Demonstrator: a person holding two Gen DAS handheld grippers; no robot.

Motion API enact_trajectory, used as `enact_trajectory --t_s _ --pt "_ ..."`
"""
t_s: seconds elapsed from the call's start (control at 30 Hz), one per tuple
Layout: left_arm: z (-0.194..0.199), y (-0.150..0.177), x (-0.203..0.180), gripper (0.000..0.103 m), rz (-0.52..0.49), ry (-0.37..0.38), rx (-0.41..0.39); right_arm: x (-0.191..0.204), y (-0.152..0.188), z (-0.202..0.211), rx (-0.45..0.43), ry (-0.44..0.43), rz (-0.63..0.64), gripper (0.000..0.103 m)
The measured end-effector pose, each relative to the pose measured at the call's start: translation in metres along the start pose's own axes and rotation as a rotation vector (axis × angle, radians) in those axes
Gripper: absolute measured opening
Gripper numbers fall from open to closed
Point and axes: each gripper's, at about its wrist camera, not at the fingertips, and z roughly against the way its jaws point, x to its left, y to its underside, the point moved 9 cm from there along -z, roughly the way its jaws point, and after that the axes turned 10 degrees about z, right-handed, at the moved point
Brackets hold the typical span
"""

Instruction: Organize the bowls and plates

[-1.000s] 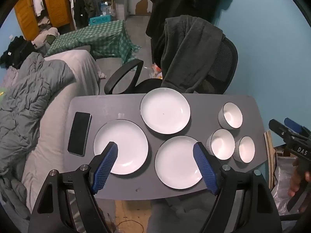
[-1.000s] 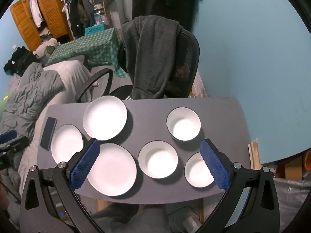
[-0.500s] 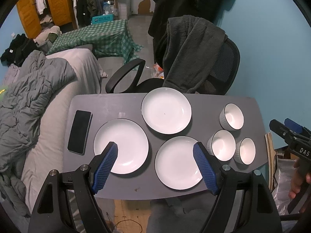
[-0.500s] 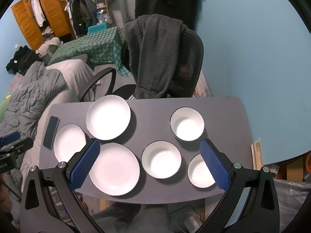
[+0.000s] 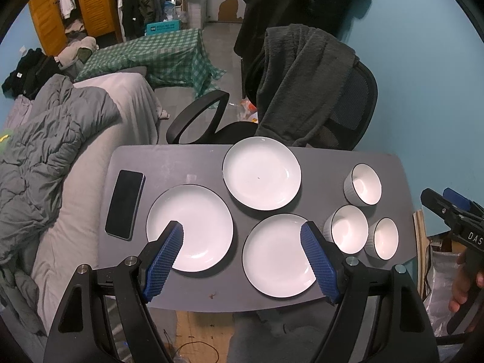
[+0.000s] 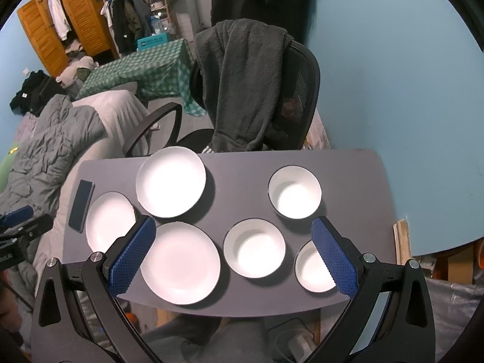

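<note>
Three white plates lie on the grey table [image 5: 169,157]: a far plate [image 5: 262,173], a left plate [image 5: 193,224] and a near plate [image 5: 276,255]. Three white bowls stand at the right: a far bowl [image 5: 363,188], a middle bowl [image 5: 348,228] and a small near bowl [image 5: 383,237]. My left gripper [image 5: 242,234] is open and empty, high above the near plates. My right gripper [image 6: 234,229] is open and empty, high above the near plate [image 6: 180,262] and middle bowl [image 6: 254,248]. The small bowl [image 6: 311,267] lies behind its right finger.
A black phone [image 5: 124,200] lies at the table's left end. An office chair [image 5: 332,103] draped with a dark garment stands behind the table. A bed with a grey duvet [image 5: 45,151] lies to the left. A blue wall [image 6: 408,90] is at the right.
Both views have shifted only slightly; the table and dishes sit a touch further right in the right wrist view. Nothing on the table has moved. Both grippers stay open.
</note>
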Motion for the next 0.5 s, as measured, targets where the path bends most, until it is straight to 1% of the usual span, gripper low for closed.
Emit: enact_trajectory --t_s 0.27,0.5 --pt "0.0 -0.001 0.001 0.081 0.0 0.004 0.003 0.001 0.0 0.0 0.002 -0.002 0.002 0.101" --pt "-0.002 -0.004 0.002 0.081 -0.001 0.005 0.008 0.01 -0.002 -0.002 0.005 -0.006 0.005 0.101"
